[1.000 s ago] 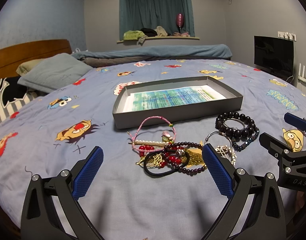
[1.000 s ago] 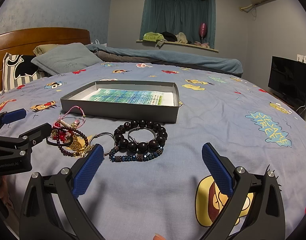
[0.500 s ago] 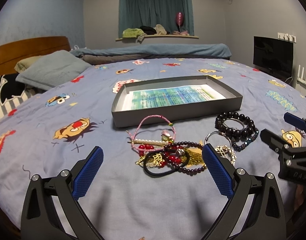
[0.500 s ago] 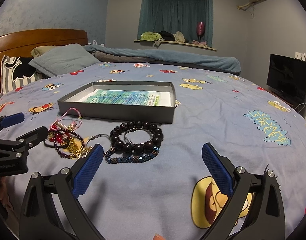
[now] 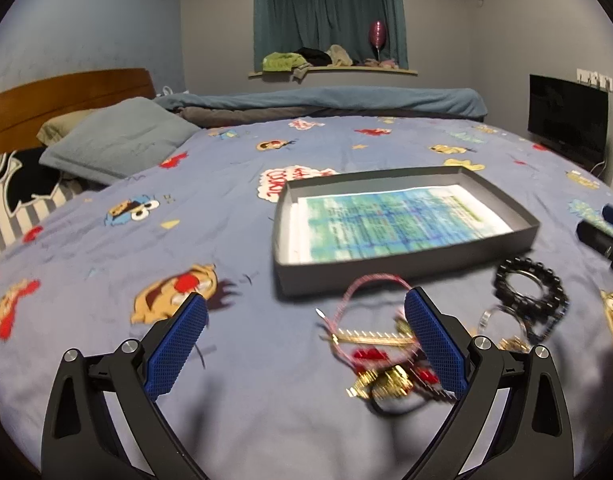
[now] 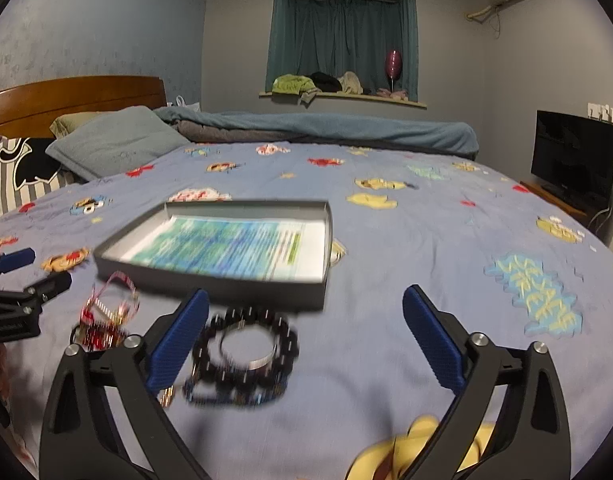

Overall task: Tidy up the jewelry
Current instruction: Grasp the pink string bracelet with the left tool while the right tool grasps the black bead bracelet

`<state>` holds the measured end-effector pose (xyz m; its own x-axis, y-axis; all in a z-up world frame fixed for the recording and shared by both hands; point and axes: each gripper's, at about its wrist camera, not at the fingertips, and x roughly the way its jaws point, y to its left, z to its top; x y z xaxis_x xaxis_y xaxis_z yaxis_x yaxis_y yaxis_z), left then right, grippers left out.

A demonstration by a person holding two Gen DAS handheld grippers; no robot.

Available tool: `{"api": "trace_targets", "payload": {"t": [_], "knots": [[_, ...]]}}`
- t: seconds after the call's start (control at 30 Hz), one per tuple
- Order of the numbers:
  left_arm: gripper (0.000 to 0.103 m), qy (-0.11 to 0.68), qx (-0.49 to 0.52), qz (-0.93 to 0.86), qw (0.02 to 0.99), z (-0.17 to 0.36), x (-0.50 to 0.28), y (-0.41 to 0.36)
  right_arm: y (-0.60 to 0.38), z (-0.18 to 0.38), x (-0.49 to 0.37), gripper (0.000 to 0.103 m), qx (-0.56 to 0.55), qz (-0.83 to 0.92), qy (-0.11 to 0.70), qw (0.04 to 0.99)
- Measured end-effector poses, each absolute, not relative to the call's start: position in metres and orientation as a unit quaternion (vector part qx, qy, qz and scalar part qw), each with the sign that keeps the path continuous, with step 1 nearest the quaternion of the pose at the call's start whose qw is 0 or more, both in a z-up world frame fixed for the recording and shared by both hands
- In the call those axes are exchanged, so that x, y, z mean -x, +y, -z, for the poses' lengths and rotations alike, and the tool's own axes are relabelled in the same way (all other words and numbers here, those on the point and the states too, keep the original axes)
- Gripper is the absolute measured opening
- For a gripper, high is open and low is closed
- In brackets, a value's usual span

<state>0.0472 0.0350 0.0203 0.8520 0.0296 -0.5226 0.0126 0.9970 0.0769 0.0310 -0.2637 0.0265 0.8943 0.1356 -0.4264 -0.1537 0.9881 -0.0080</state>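
Bed (image 6: 386,240): blue cartoon-print sheet, the surface bearing everything listed.
Tray (image 5: 406,272): shallow grey box lined with a printed sheet, empty of jewelry; judged the destination.
Left gripper (image 5: 306,344): jaws spread wide, nothing between the pads; hangs over the sheet just left of the tangled pile.
Right gripper (image 6: 304,340): jaws wide but beginning to close, nothing pressed between them; the dark bead bracelet lies inside the span, toward the left pad.
Dark bead bracelet (image 6: 246,352): on the sheet just before the tray's near wall, ringing a silver bangle (image 6: 248,344).
Tangled pile (image 5: 382,356): pink cord loop, red beads, gold pieces, just beside the bracelet.
Step in hand: approach; no piece lifted yet (judgement).
Next move: lower over one piece and pinch it free without dragging its neighbours.
Hard to make out: motion blur smears the jewelry; the pile's separate pieces cannot be counted, and the left gripper's right finger covers part of it.
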Motion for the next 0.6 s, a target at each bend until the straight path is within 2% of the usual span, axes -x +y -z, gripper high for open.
{"api": "trace_targets", "payload": {"t": [0.07,0.13,0.2,0.27,0.33,0.37,0.5,0.57,0.6], "knots": [[0.096,0.283,-0.034,0.006,0.958,-0.020,-0.059,0.038,-0.267,-0.029,-0.042,0.088,0.014,-0.078,0.224,0.971],[0.095,0.294,-0.034,0.015,0.955,-0.016,-0.069,0.038,-0.270,-0.026,-0.049,0.079,0.007,-0.084,0.238,0.968],[0.090,0.306,-0.039,0.024,0.951,-0.009,-0.076,0.036,-0.272,-0.019,-0.054,0.076,-0.005,-0.095,0.258,0.961],[0.075,0.323,-0.043,0.034,0.945,-0.002,-0.082,0.031,-0.273,-0.012,-0.059,0.070,-0.012,-0.102,0.276,0.956],[0.069,0.339,-0.039,0.044,0.939,0.003,-0.089,0.028,-0.274,-0.005,-0.064,0.065,-0.017,-0.111,0.295,0.949],[0.062,0.343,-0.036,0.050,0.937,0.005,-0.091,0.027,-0.272,-0.003,-0.064,0.064,-0.018,-0.113,0.300,0.947],[0.049,0.359,-0.041,0.058,0.931,0.011,-0.100,0.022,-0.271,0.008,-0.068,0.054,-0.017,-0.128,0.322,0.938],[0.039,0.367,-0.042,0.063,0.927,0.013,-0.105,0.020,-0.272,0.012,-0.070,0.049,-0.020,-0.132,0.332,0.934],[0.037,0.369,-0.041,0.067,0.926,0.015,-0.107,0.019,-0.272,0.015,-0.072,0.046,-0.023,-0.135,0.337,0.931]]}}
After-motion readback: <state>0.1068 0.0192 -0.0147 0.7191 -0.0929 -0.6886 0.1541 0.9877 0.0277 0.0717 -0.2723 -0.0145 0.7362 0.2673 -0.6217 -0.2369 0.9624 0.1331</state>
